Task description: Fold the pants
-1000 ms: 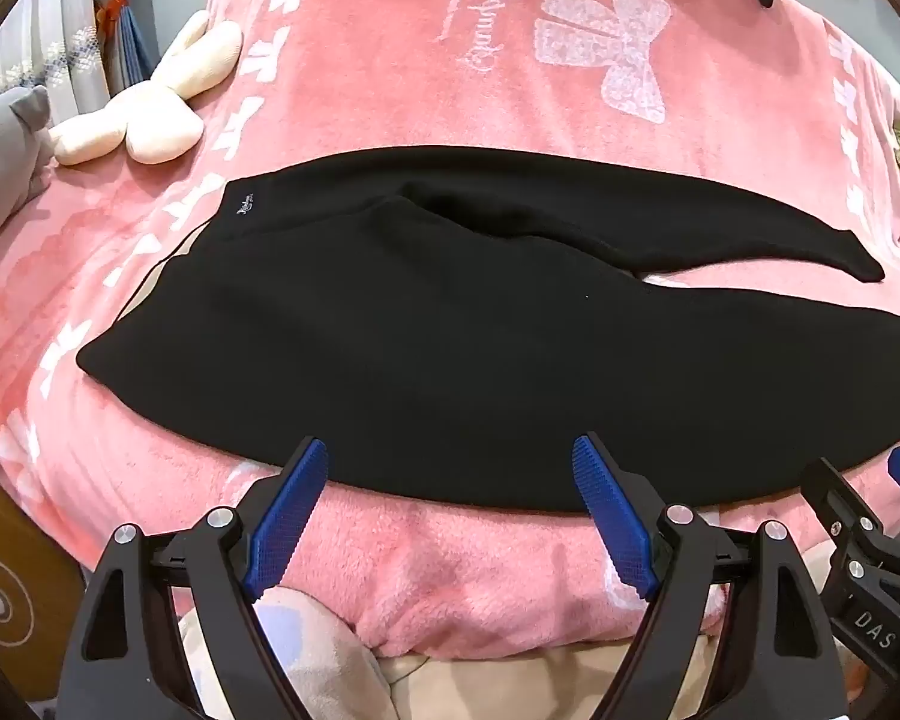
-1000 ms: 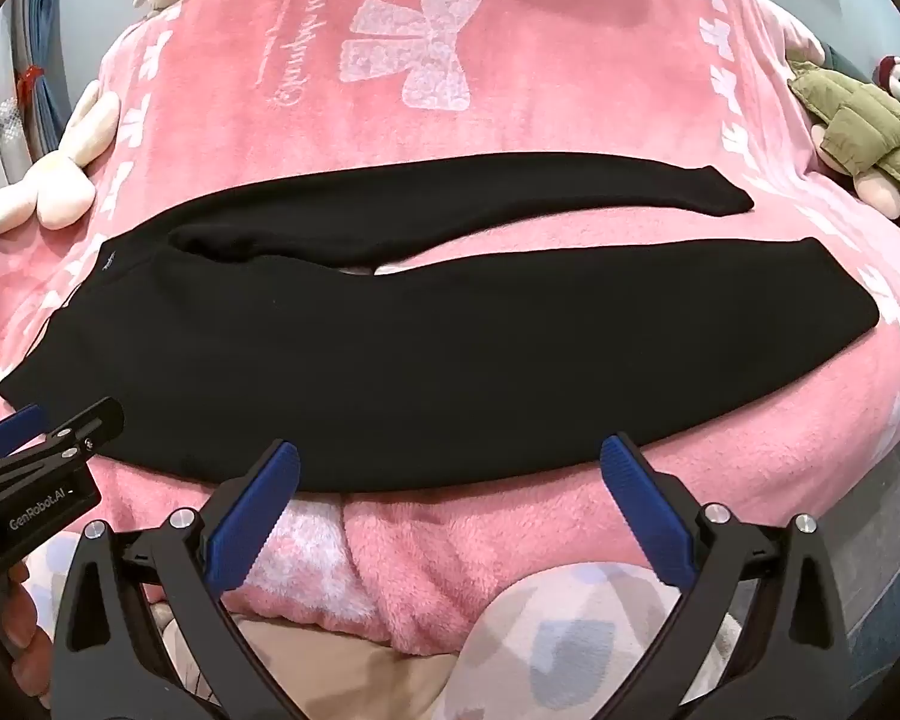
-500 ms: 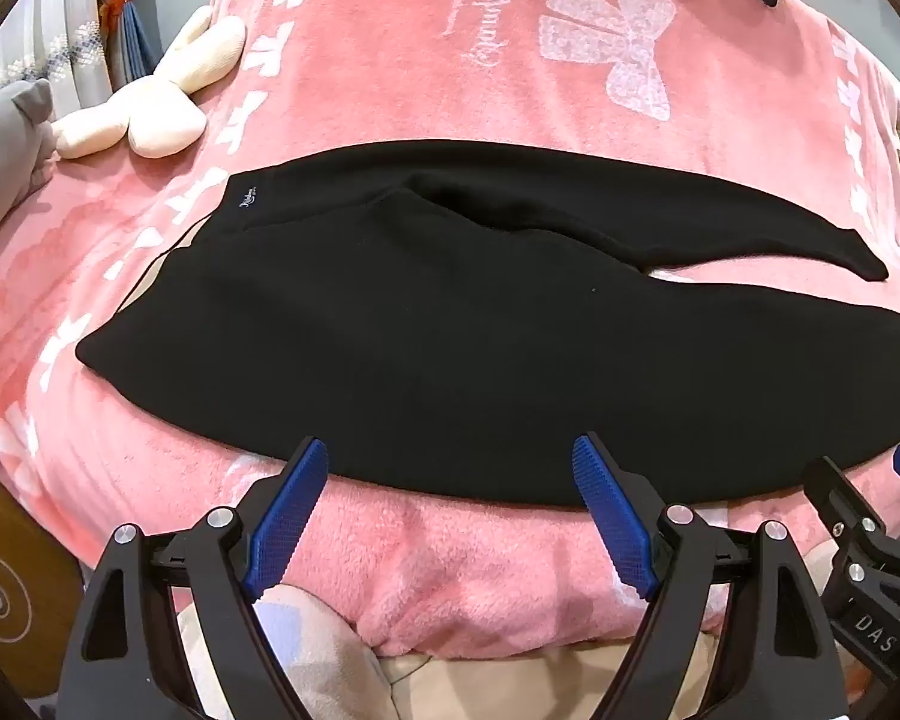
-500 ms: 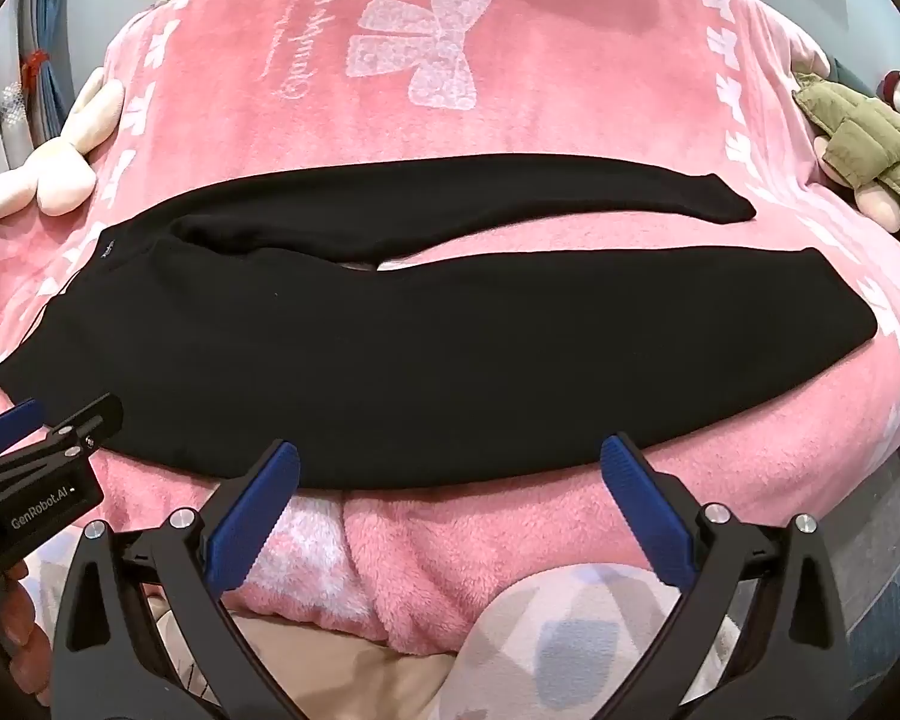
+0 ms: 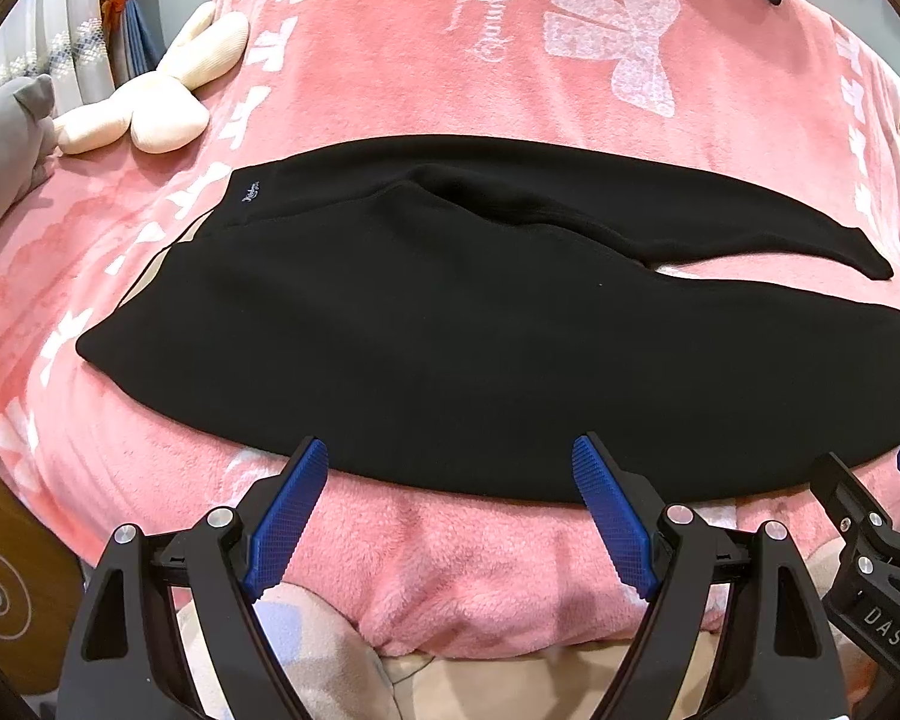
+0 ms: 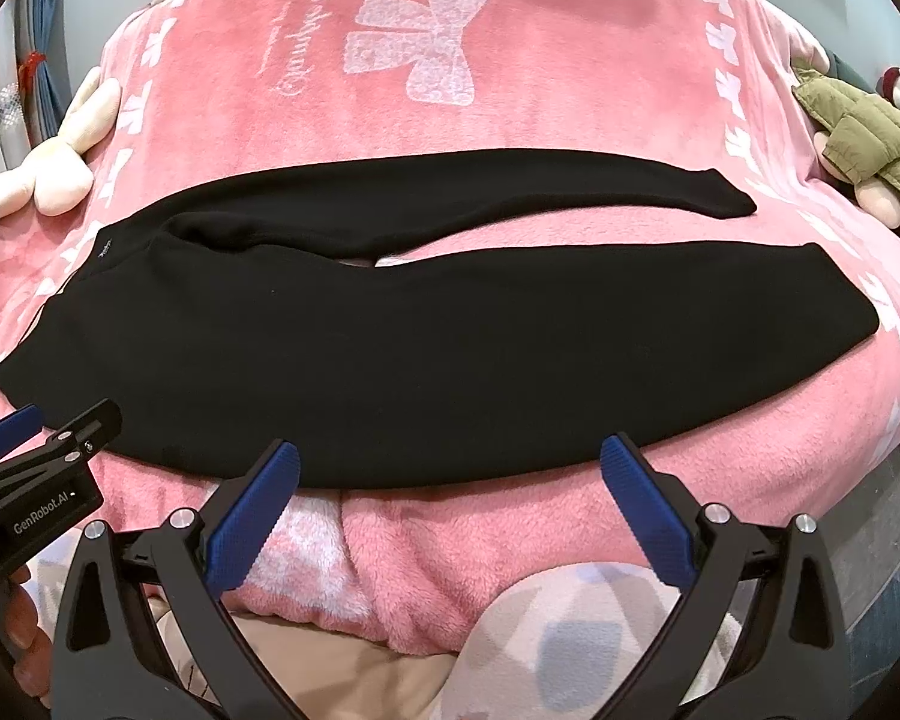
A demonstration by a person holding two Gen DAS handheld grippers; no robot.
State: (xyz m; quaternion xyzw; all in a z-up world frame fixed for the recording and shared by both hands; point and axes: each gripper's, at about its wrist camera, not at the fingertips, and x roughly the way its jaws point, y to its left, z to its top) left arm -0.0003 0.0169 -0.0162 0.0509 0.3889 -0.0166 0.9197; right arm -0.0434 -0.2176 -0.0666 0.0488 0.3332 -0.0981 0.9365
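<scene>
Left wrist view has the left gripper (image 5: 450, 480) spread wide and empty at the near hem, apparently poised to pinch it. Likewise the right gripper (image 6: 450, 474), jaws apart. Black pants (image 6: 342, 348) lie flat across the pink blanket (image 6: 510, 18), legs slightly parted.

black pants (image 5: 450, 324) lie flat, legs slightly apart.
</scene>
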